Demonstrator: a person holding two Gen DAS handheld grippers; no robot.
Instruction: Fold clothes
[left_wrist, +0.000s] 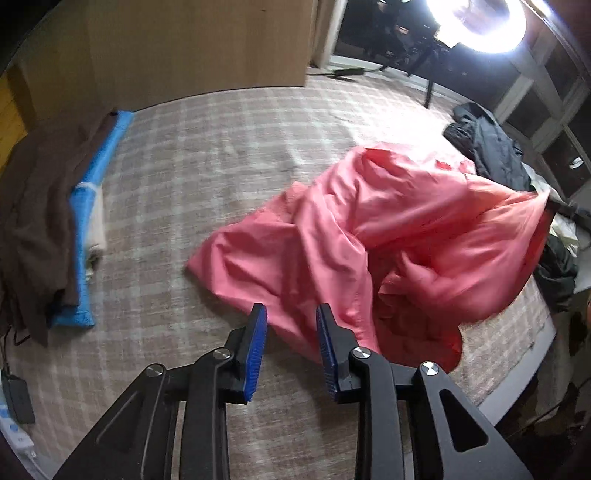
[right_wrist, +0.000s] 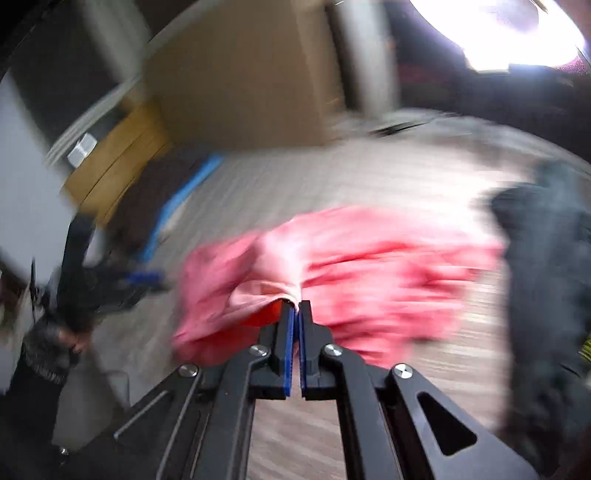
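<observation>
Plaid bed (left_wrist: 207, 155) under a bright lamp (left_wrist: 476, 22), with a pink cloth (left_wrist: 369, 229) heaped toward its right edge, next to dark clothes (left_wrist: 491, 147). Brown cloth (left_wrist: 33, 206) and a blue bag (left_wrist: 96, 192) sit along the left edge. Left gripper (left_wrist: 291, 314) hovers with fingers spread, empty, at the cloth's near edge. Right gripper (right_wrist: 296, 308) is pinching a fold of pink.

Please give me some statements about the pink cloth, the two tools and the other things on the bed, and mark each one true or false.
1. The right tool is shut on the pink garment. True.
2. The left tool grips the pink garment. False: it is open and holds nothing.
3. A dark garment lies beyond the pink one. True.
4. The blue bundle lies on top of the pink garment. False: it lies apart, beside a brown cloth.
</observation>
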